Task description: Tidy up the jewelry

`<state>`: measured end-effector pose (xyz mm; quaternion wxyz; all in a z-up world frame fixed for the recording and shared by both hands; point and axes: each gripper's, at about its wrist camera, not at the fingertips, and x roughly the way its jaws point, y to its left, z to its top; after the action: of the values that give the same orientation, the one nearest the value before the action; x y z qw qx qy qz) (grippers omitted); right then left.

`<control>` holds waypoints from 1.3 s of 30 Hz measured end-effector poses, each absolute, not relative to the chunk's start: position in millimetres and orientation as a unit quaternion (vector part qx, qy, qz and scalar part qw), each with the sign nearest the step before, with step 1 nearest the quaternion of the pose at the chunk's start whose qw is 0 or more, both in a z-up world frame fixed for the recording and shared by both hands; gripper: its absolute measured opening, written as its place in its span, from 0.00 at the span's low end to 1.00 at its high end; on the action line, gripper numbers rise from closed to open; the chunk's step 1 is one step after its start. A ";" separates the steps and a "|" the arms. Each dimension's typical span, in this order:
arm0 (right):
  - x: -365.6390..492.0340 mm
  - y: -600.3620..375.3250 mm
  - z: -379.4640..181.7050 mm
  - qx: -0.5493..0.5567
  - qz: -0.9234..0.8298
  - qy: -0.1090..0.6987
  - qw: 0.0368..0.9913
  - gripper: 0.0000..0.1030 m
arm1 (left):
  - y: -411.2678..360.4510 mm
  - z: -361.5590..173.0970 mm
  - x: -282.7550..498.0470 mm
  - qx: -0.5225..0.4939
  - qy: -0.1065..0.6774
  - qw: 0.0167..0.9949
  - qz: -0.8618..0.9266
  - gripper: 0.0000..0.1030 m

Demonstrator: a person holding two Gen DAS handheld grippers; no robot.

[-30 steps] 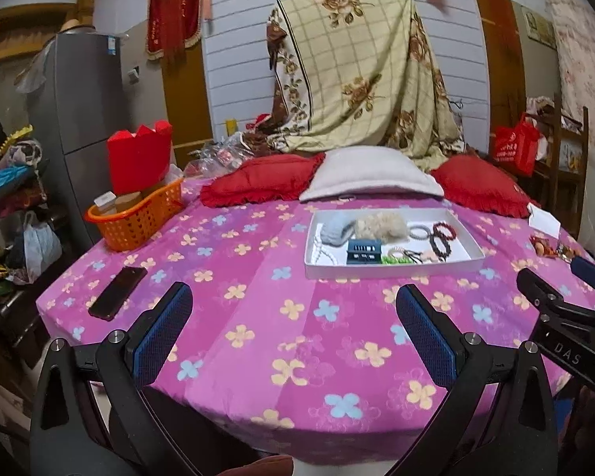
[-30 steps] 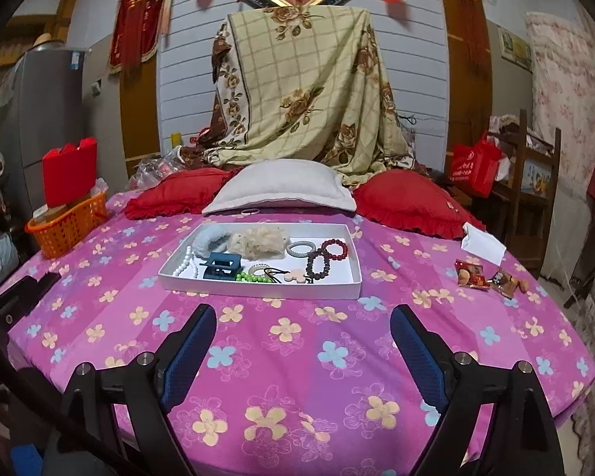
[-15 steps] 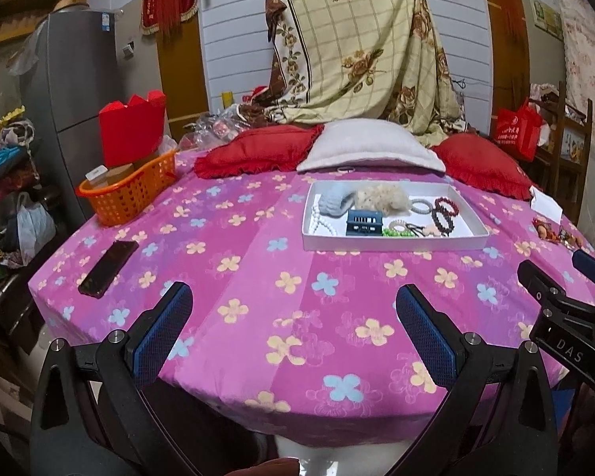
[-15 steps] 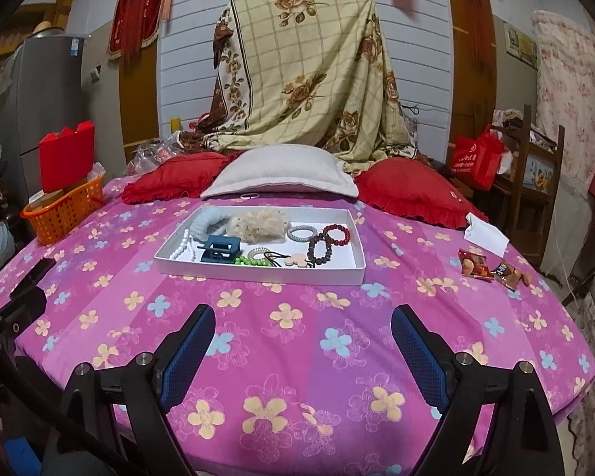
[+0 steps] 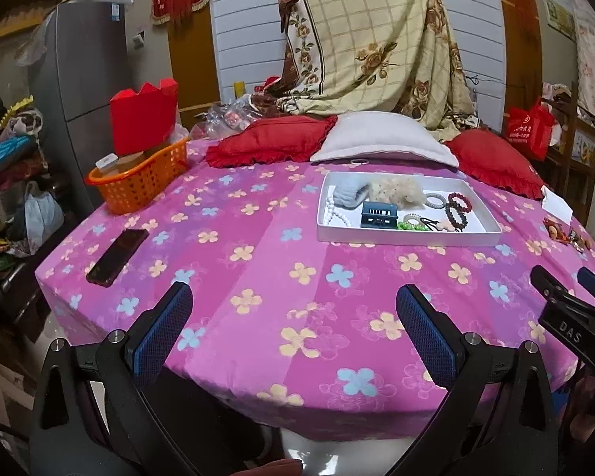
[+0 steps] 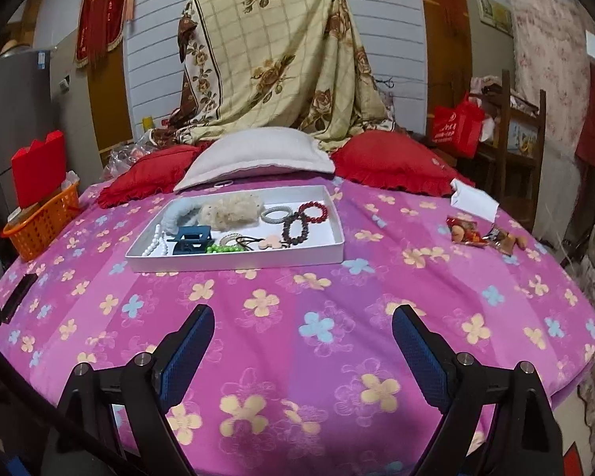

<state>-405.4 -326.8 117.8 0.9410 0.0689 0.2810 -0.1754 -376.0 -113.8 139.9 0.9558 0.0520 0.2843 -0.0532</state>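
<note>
Both claws are hanging over the near edge of the table, well short of the tray: the left gripper is gaping wide with nothing in it, and the right gripper is doing the same. The jewelry is lying in the tray, at about 12 o'clock from the right gripper and 1 o'clock from the left: white beads, a blue clip, green beads, a red bracelet, a dark bracelet, a grey ring and a fluffy tuft, all crowding together. That is fitting either a pile waiting for sorting or a finished gathering, so I am naming no step. The black cord beside the green beads is tangling and hard to read, and a small ring is sitting outside the tray by the pillow.
</note>
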 end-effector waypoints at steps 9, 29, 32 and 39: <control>-411.3 -324.4 121.2 0.062 -0.168 0.274 0.945 0.87 | -121.2 144.9 -379.2 0.064 0.275 0.958 -0.054 1.00; -406.4 -287.3 121.1 -0.012 -0.160 0.273 0.949 0.88 | -120.5 129.8 -376.4 0.057 0.301 0.949 -0.075 1.00; -405.4 -287.5 119.6 -0.010 -0.160 0.277 0.948 0.88 | -120.1 128.6 -375.5 0.056 0.303 0.948 -0.077 1.00; -405.9 -289.5 117.9 -0.009 -0.162 0.276 0.947 0.89 | -120.5 124.0 -373.1 0.052 0.314 0.944 -0.085 1.00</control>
<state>-405.9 -289.5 117.9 0.9474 -0.0086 0.2761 -0.1618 -373.1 -120.5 124.0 0.9441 0.0519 0.3143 -0.0852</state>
